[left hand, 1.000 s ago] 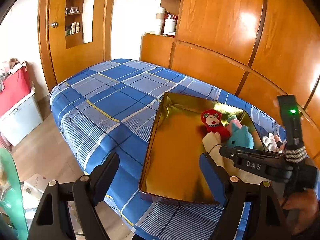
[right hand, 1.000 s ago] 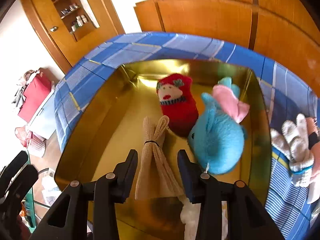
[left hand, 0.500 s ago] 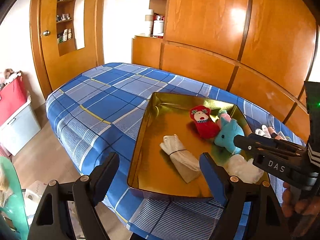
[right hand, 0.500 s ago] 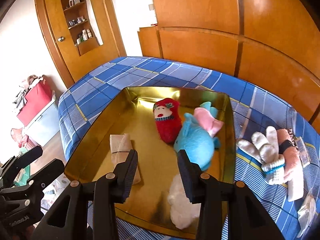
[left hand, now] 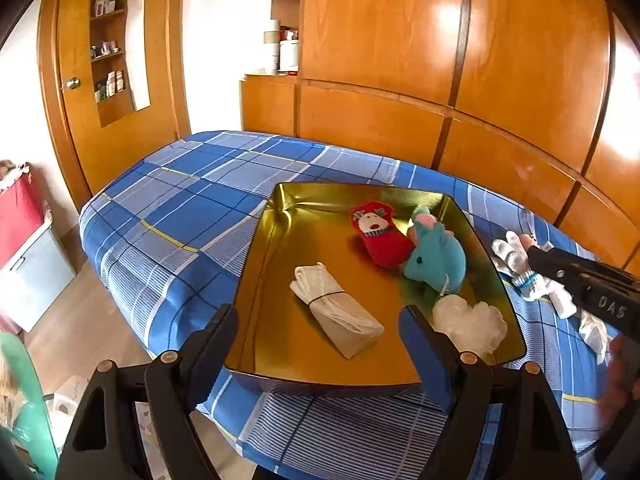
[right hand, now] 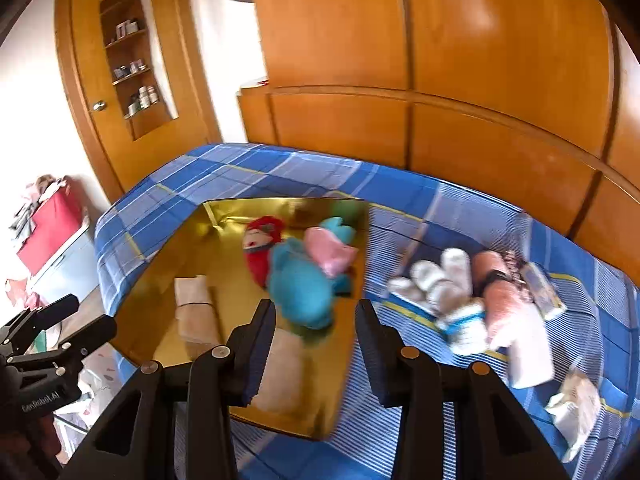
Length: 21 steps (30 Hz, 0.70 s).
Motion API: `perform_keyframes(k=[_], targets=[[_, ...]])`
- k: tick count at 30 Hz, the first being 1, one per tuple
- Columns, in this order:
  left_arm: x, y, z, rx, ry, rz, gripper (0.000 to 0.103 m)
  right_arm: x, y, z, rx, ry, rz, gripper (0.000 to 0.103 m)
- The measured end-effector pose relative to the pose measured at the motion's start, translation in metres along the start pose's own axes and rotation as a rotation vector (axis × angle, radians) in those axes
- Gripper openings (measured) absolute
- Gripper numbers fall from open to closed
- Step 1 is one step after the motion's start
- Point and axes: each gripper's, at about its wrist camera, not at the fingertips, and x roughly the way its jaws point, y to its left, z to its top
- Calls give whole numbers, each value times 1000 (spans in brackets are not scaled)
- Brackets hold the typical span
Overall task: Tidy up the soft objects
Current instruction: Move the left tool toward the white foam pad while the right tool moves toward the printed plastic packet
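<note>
A gold tray (left hand: 276,264) (right hand: 168,268) sits on the blue plaid bed. In it lie a red doll (left hand: 378,234) (right hand: 258,250), a teal plush (left hand: 438,258) (right hand: 302,284), a beige tied cloth bundle (left hand: 336,310) (right hand: 194,308) and a white fluffy piece (left hand: 468,320). My left gripper (left hand: 318,350) is open and empty, above the tray's near edge. My right gripper (right hand: 316,334) is open and empty, over the tray's near right corner; it shows at the right of the left wrist view (left hand: 580,280). White gloves (right hand: 440,284) (left hand: 516,260) and a pink rolled cloth (right hand: 504,292) lie on the bed right of the tray.
The blue plaid bed (left hand: 180,208) (right hand: 460,216) stands against wooden wardrobe panels (left hand: 440,80). Small packets (right hand: 572,408) lie at the bed's right end. A red and white storage box (left hand: 24,248) stands on the floor at left, beside a wooden door (left hand: 108,80).
My right gripper let go of the beige bundle in the tray, pulled back and swung to the right toward the gloves. My left gripper backed away, showing the whole tray.
</note>
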Motion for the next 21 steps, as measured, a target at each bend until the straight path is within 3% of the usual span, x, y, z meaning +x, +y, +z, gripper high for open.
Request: perform_keyframes(k=[21], targets=[[-2,-56,-2,147,7,-69,83,-51,-162,-44,234,14,-249,41]])
